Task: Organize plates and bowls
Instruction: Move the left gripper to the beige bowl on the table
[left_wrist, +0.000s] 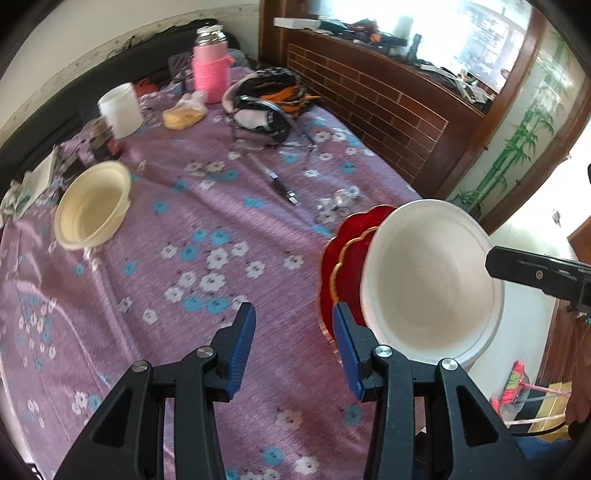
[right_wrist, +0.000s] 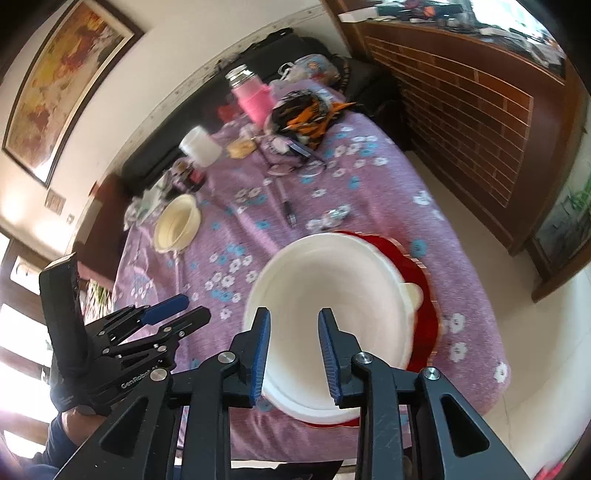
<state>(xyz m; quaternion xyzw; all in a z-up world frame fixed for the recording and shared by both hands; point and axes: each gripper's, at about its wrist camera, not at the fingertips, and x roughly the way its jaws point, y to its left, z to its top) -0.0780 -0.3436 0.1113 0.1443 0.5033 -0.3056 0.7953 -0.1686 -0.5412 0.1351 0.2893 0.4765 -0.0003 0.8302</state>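
Observation:
A white bowl (left_wrist: 432, 280) (right_wrist: 332, 314) sits on a red plate with a gold scalloped rim (left_wrist: 341, 258) (right_wrist: 424, 295) near the table's right edge. A cream bowl (left_wrist: 92, 206) (right_wrist: 177, 221) stands far left on the purple floral cloth. My left gripper (left_wrist: 293, 347) is open and empty, just left of the red plate; it also shows in the right wrist view (right_wrist: 181, 312). My right gripper (right_wrist: 293, 354) is open, its fingers over the white bowl's near rim, holding nothing.
At the back of the table are a pink flask (left_wrist: 210, 66), a white cup (left_wrist: 120, 109), a dark patterned bag (left_wrist: 269, 99), glasses and a pen (left_wrist: 273, 181). A wooden brick-patterned cabinet (left_wrist: 369, 110) stands right of the table.

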